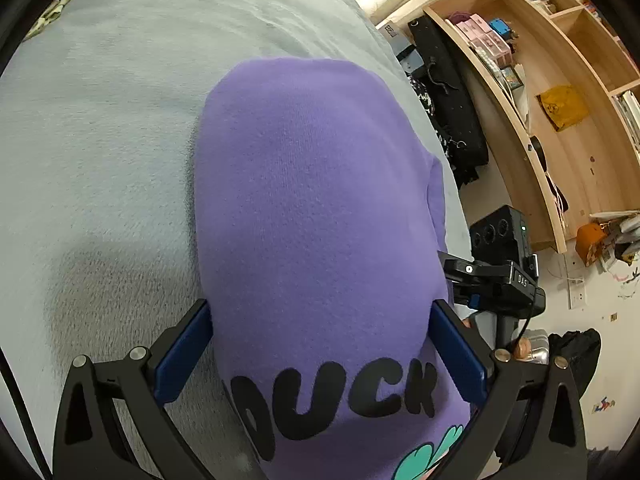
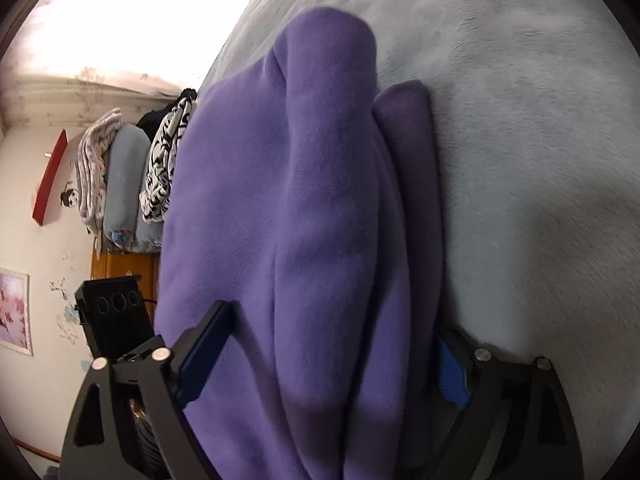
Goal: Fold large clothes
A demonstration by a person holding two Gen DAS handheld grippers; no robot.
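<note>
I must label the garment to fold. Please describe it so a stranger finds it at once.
On the pale grey-blue blanket lies one folded purple sweatshirt. It alone is purple and carries black letters "DUCK"; the other clothes, stacked beyond it, are grey or black-and-white.

Fleecy matt purple sweatshirt (image 1: 312, 200); plush grey blanket (image 1: 100, 140).

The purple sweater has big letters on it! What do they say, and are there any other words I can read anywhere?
"DUCK": black letters on the purple sweater, left wrist view.
"DAS": small white letters on the black device beside it.
Boxes and books on the wooden shelf: too small and blurred to read.
Right wrist view: no text to read.
</note>
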